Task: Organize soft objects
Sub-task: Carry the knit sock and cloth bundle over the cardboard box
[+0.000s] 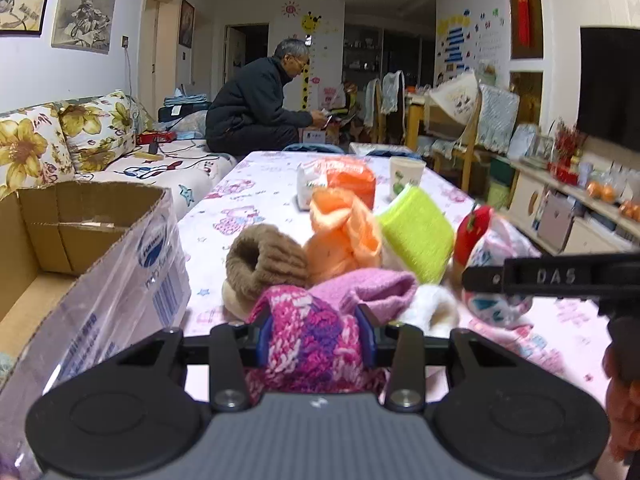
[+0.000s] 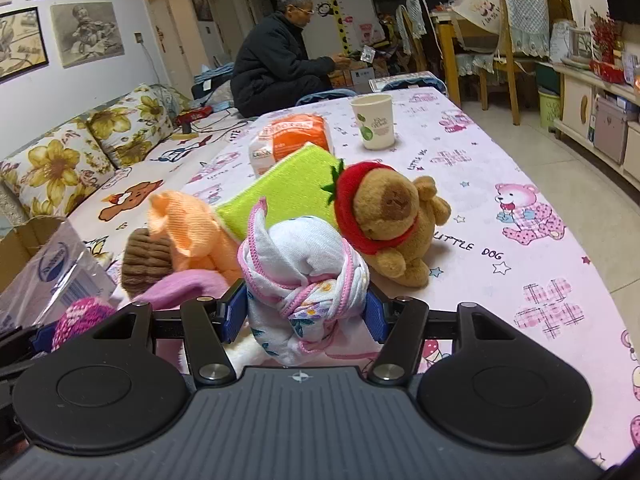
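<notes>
A long table under a pink cartoon-print cloth fills the middle of the room, with a floral sofa along its left side and a man in a dark jacket sitting at the sofa's far end. At the table's near left corner stands an open cardboard box wrapped partly in clear tape.

The soft things lie in a loose pile on the near part of the cloth. A lime green cloth leans at the back of the heap, with an orange knitted piece just left of it and a brown ribbed knit nearer and further left. On the right lies a brown plush bear in a red strawberry hood, tipped on its side. A lilac sock sits at the front of the pile, touching a white fluffy piece.

Beyond the pile are an orange and white packet and a paper cup, the cup standing upright and apart from the rest.

The left gripper has its blue pads pressed against both sides of a pink and purple knitted item, next to the box. The right gripper is closed on a white bundled cloth with pink trim, held just in front of the bear.
</notes>
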